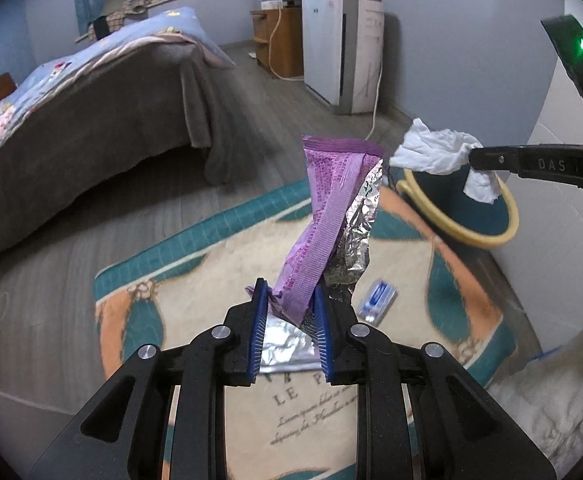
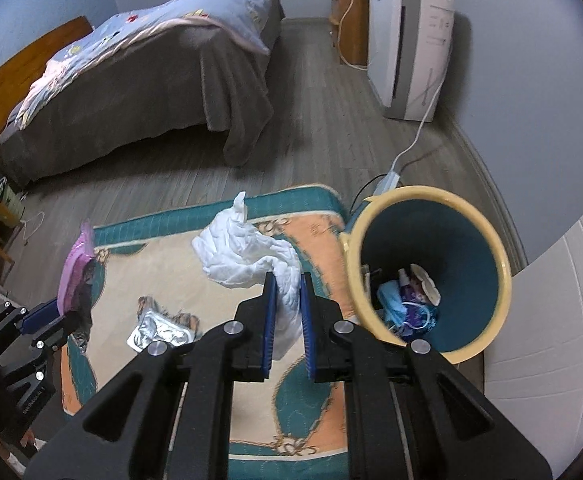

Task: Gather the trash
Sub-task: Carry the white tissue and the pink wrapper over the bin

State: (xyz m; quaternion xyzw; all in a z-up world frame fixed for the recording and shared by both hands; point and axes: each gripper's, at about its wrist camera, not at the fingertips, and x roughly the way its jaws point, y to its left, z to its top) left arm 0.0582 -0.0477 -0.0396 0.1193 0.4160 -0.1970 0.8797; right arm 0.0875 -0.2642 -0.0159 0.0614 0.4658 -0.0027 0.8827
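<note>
My left gripper point(image 1: 290, 294) is shut on a purple snack wrapper point(image 1: 325, 216) with a silver foil lining, held up above the rug; it also shows in the right wrist view point(image 2: 76, 268). My right gripper point(image 2: 288, 280) is shut on a crumpled white tissue point(image 2: 247, 254), held above the rug left of the bin; the tissue also shows in the left wrist view point(image 1: 435, 152). The teal trash bin point(image 2: 467, 248) with a yellow rim holds several pieces of trash. A silver foil pack point(image 2: 159, 330) and a small blue-white packet point(image 1: 377, 300) lie on the rug.
A patterned rug point(image 2: 319, 232) covers the wooden floor. A bed point(image 2: 151, 80) stands at the far left. A white appliance point(image 2: 411, 48) with a cable stands against the far wall, beside a wooden cabinet point(image 2: 351, 28). A white surface point(image 2: 551, 320) is at the right.
</note>
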